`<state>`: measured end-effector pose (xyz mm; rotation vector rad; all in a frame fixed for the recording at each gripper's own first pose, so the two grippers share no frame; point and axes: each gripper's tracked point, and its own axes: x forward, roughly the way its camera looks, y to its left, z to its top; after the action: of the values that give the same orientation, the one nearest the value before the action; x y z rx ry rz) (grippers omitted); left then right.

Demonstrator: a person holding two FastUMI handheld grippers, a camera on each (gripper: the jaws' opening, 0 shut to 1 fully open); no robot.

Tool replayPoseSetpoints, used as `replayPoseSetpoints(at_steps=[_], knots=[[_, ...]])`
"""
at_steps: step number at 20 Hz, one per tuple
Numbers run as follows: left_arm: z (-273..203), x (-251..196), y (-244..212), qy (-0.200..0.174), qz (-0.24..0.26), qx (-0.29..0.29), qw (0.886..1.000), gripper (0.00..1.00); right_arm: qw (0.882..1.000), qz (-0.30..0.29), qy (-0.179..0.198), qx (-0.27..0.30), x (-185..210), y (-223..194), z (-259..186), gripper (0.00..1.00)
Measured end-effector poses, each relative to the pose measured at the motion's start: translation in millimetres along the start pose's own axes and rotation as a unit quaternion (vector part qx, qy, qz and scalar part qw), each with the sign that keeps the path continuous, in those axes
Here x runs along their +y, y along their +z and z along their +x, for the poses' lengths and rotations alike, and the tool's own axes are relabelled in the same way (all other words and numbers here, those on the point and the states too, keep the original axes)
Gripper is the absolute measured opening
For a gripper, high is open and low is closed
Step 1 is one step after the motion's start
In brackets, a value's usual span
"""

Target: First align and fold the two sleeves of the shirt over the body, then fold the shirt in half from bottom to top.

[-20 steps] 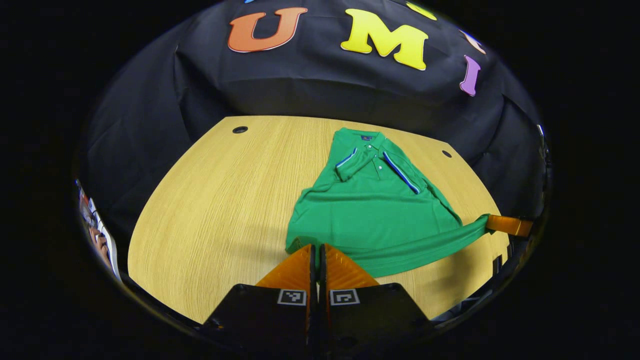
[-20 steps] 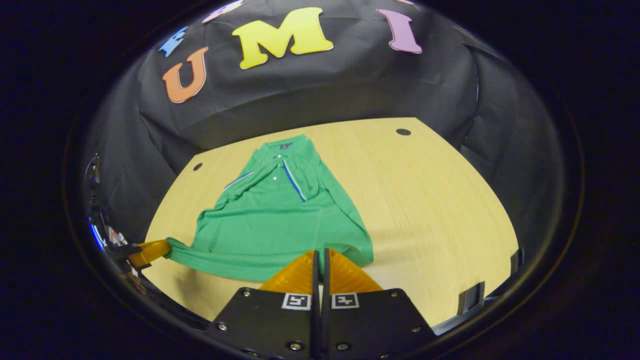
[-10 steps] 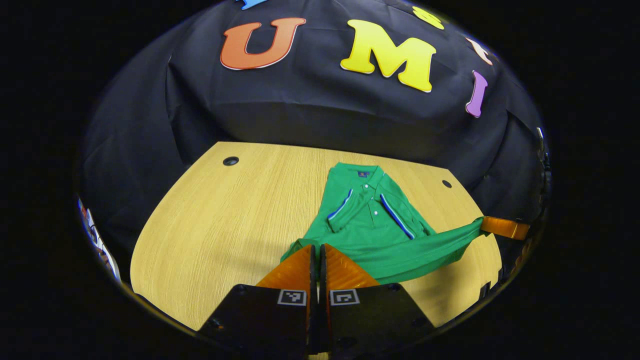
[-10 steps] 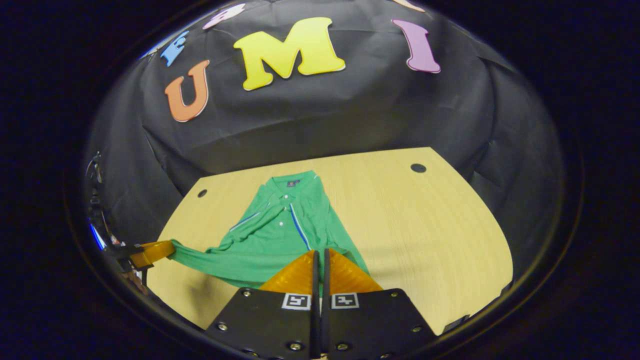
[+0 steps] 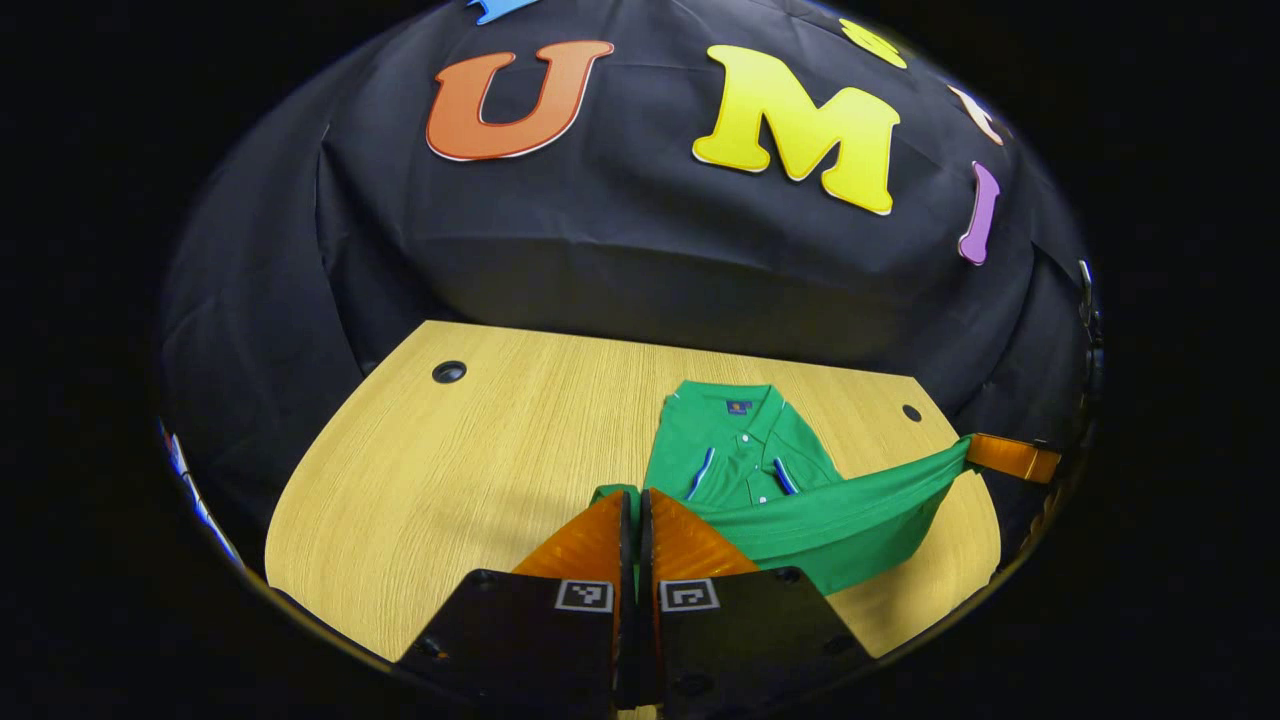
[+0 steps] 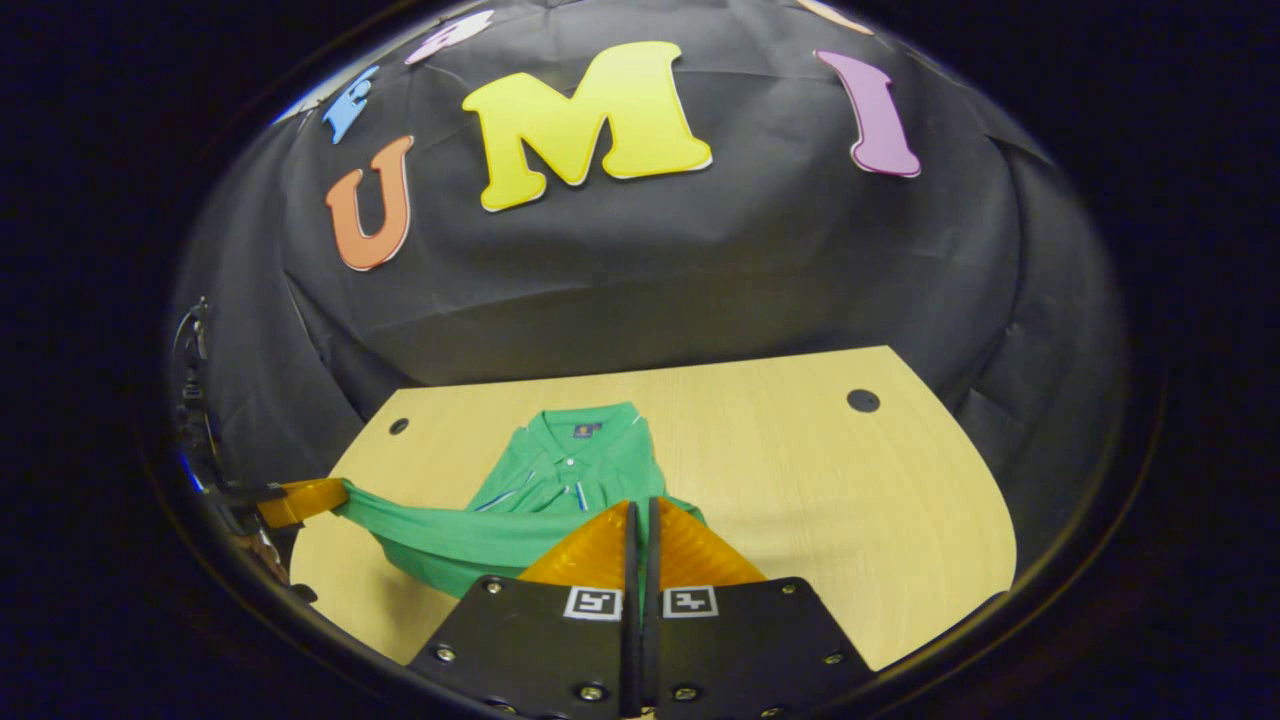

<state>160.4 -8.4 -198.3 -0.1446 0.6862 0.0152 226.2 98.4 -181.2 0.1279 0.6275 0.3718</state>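
Note:
A green polo shirt (image 5: 745, 450) lies on the wooden table (image 5: 480, 460), collar at the far end, both sleeves folded over its chest. My left gripper (image 5: 632, 497) is shut on the hem's left corner. My right gripper (image 6: 640, 505) is shut on the hem's right corner. The hem (image 5: 850, 505) is lifted off the table and stretched taut between the two, hanging over the shirt's lower body. In the left gripper view the right gripper (image 5: 1010, 456) holds the hem at the far right. In the right gripper view the left gripper (image 6: 295, 500) holds it at the far left, with the shirt's collar (image 6: 580, 430) beyond.
Two round cable holes (image 5: 449, 372) (image 5: 911, 412) sit near the table's far corners. The black cloth wall (image 5: 640, 240) rises right behind the table's far edge. Bare wood (image 6: 830, 480) spreads to the shirt's right, and more to its left.
Both grippers have carried the shirt's hem up and forward toward the collar. The hem now covers more of the body, and less of the shirt's front shows.

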Motion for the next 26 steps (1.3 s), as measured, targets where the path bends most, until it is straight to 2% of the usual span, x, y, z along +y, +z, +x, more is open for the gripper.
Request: replayPoseSetpoints(at_steps=[10, 13, 15, 21, 26], knots=[[77.5, -2.7, 93.6, 0.0, -0.006, -0.062, 0.998, 0.03, 0.998, -0.002, 0.013, -0.058, -17.3, 96.7, 68.9, 0.01], [111.0, -0.8, 105.0, 0.004, 0.0, -0.075, 0.997, 0.03, 0.998, -0.002, 0.015, -0.066, -13.3, 108.3, 105.2, 0.0], [139.1, 1.5, 95.6, 0.007, -0.008, -0.066, 0.998, 0.03, 0.998, -0.001, 0.014, -0.061, -16.1, 103.2, 132.7, 0.0], [221.2, 14.0, 40.8, 0.014, -0.013, -0.021, 1.0, 0.04, 1.0, -0.003, 0.011, -0.029, -30.2, 52.8, 214.8, 0.0], [256.2, 16.1, 6.4, 0.026, 0.004, 0.012, 1.0, 0.03, 1.0, -0.02, 0.002, 0.001, -34.5, 14.2, 252.1, 0.01]])
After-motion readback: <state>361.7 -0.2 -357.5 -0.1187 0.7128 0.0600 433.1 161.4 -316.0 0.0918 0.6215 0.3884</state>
